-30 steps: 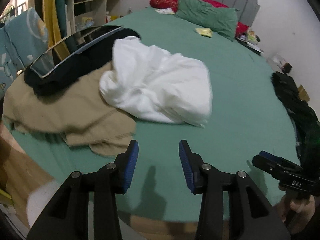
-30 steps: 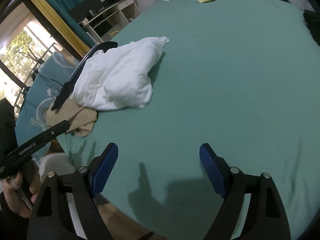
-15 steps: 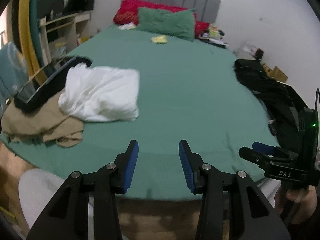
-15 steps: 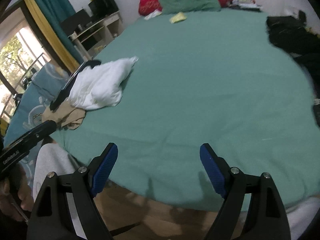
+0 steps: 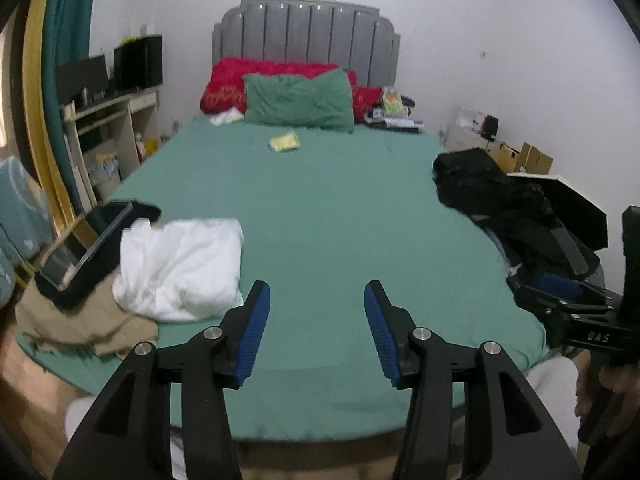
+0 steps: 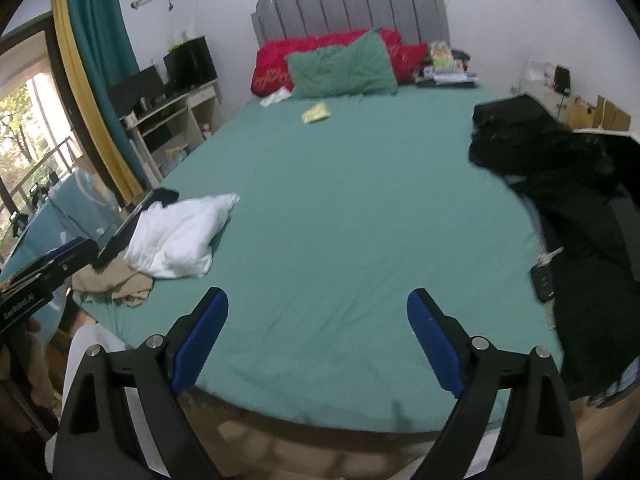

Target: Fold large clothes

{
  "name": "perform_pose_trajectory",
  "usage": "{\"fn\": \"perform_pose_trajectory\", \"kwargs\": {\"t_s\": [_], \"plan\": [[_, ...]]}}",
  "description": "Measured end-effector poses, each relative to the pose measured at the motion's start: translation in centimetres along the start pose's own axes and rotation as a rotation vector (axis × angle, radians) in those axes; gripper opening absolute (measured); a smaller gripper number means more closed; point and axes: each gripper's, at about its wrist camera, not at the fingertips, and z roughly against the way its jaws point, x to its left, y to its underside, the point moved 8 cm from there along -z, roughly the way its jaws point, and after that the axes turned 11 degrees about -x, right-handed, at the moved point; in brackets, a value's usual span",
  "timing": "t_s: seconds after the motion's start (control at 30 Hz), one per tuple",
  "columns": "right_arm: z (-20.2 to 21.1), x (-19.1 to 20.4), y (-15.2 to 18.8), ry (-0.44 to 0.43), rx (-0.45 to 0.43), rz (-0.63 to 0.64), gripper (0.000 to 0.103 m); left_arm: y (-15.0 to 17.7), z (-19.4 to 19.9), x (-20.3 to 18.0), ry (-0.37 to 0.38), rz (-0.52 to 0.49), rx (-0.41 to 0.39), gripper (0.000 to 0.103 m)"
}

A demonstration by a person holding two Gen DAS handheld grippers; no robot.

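Over the foot of the green bed (image 5: 328,200), the left gripper (image 5: 316,320) and right gripper (image 6: 318,334) hang empty, fingers opening wider. A folded white garment (image 5: 184,268) lies at the bed's left edge on a tan garment (image 5: 80,320); dark clothes (image 6: 560,168) are heaped along the right side.
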Motion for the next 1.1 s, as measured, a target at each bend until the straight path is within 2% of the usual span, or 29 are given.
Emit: {"fn": "perform_pose_trajectory", "kwargs": {"t_s": [0.27,0.5,0.73,0.9,1.1], "plan": [[4.2,0.0,-5.6,0.059,-0.156,0.064,0.091,-5.5,2.5,-1.6,0.012,-0.070,-0.138,0.052],[8.0,2.6,-9.8,0.074,-0.288,0.137,0.092,-9.7,6.2,-1.7,-0.032,-0.109,-0.291,0.053],[10.7,6.4,-11.4,0.037,-0.402,0.185,0.097,-11.1,9.5,-0.7,-0.052,-0.090,-0.434,0.067],[10.2,8.6,-11.2,-0.007,-0.425,0.221,0.101,-10.6,9.1,0.5,-0.065,-0.054,-0.465,0.073],[6.8,9.1,-10.2,-0.012,-0.421,0.195,0.101,-8.9,6.7,2.6,-0.066,-0.009,-0.402,0.073]]}}
